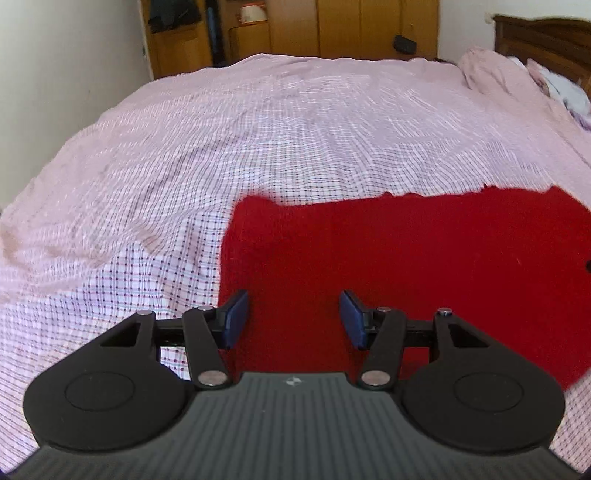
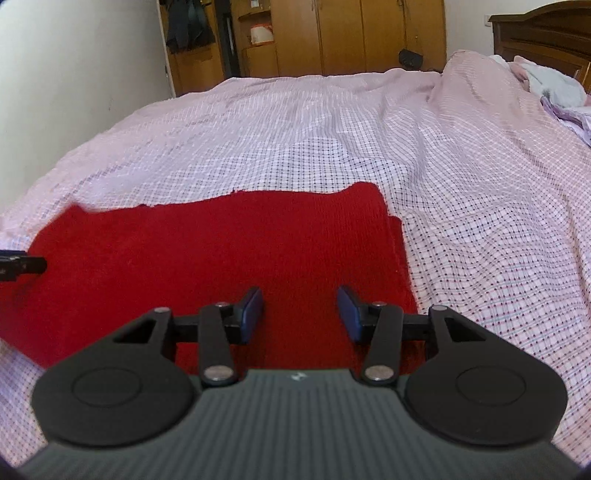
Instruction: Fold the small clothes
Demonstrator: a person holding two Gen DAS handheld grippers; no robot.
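A red knitted garment [image 1: 406, 251] lies flat on the pink checked bedsheet [image 1: 258, 147]. My left gripper [image 1: 293, 317] hovers over the garment's left part, close to its left edge. Its blue pads [image 1: 236, 317] stand apart with nothing between them. In the right wrist view the same garment [image 2: 221, 251] shows a folded right edge. My right gripper [image 2: 300, 314] is open above that right part, near the garment's near edge. The dark tip of the left gripper [image 2: 22, 266] shows at the left border of the right wrist view.
The bedsheet [image 2: 480, 221] stretches far beyond the garment. Rumpled pink bedding [image 1: 498, 74] and pillows lie at the back right by a dark wooden headboard [image 1: 546, 40]. Wooden wardrobes [image 1: 332, 26] stand behind the bed. A white wall [image 1: 66, 74] runs along the left.
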